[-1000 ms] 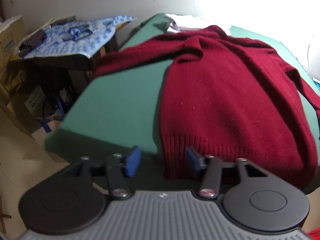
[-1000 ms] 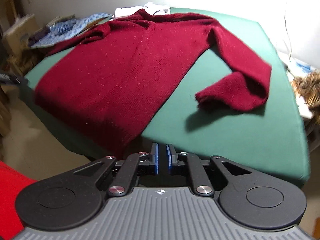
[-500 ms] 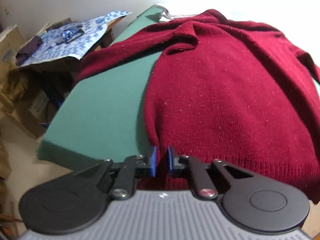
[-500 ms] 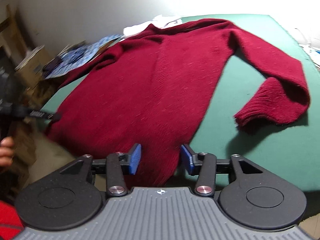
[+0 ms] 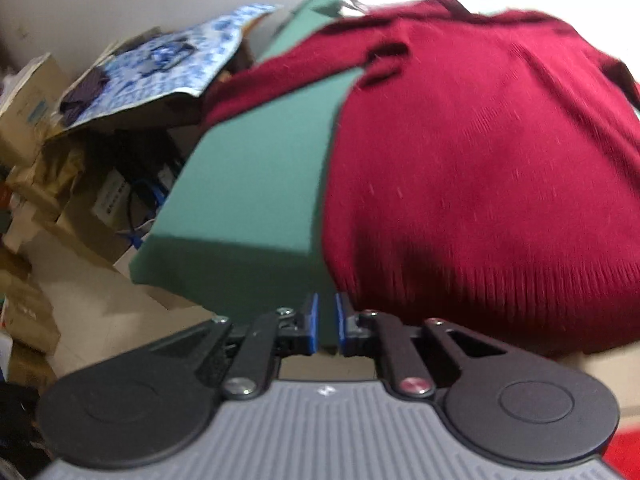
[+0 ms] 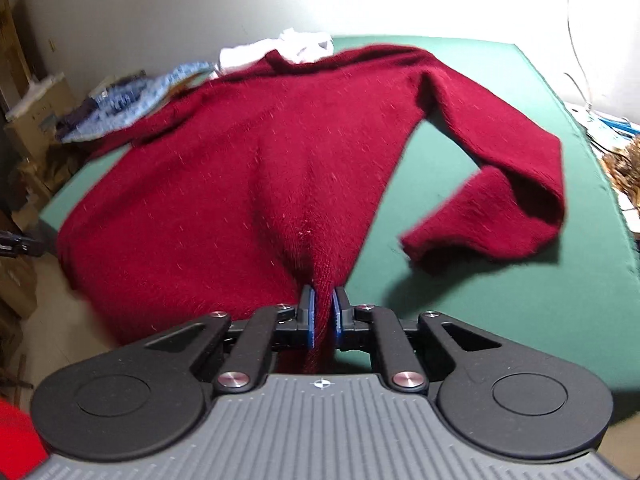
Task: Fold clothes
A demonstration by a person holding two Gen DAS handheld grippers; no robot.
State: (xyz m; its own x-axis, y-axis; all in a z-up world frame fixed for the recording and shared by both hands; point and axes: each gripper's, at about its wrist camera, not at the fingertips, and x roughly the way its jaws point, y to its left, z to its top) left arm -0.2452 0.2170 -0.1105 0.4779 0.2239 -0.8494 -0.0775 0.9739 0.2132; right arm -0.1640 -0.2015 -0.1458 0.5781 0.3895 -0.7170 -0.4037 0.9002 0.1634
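Observation:
A dark red knit sweater [image 5: 480,160] lies spread on the green table [image 5: 260,184], its ribbed hem hanging over the near edge. My left gripper [image 5: 327,320] is shut at the hem's left corner. The cloth meets its right fingertip [image 5: 343,300], but green shows in the gap, so I cannot tell whether any is pinched. In the right wrist view my right gripper [image 6: 323,312] is shut on the sweater [image 6: 260,160] at the hem's right part, and folds run up from the pinch. The right sleeve [image 6: 500,208] lies bent back on the table [image 6: 520,300].
A white garment [image 6: 296,46] sits at the table's far end by the collar. A blue patterned cloth [image 5: 172,60] covers a stand to the left, with cardboard boxes [image 5: 28,100] and cables below it. Clutter [image 6: 624,168] lines the table's right side.
The right gripper went from open around the hem to shut on it, and the cloth now pulls toward it. The left gripper stayed shut and shifted left and back; the view is blurred.

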